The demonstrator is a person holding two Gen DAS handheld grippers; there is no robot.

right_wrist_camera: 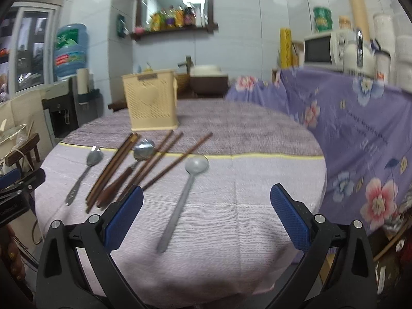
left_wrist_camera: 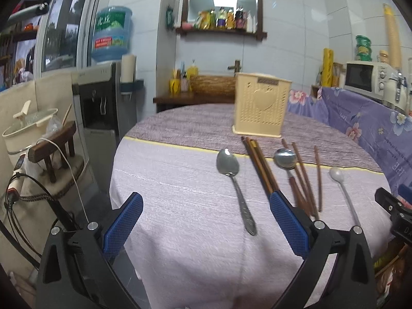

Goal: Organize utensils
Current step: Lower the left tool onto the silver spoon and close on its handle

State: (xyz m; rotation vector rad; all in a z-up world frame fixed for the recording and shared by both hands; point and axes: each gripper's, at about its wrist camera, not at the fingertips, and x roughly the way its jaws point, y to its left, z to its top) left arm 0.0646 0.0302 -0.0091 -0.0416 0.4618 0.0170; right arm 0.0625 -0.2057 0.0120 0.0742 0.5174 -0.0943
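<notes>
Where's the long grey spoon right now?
The long grey spoon lies on the tablecloth between the open right gripper's fingers, right of the chopsticks; it's far right in the left view.

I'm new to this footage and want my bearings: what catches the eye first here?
A row of utensils lies on the round table's pale cloth: three spoons, among them a long grey one, and brown chopsticks. Behind them stands a cream perforated holder. The left gripper and right gripper hover open, holding nothing.
</notes>
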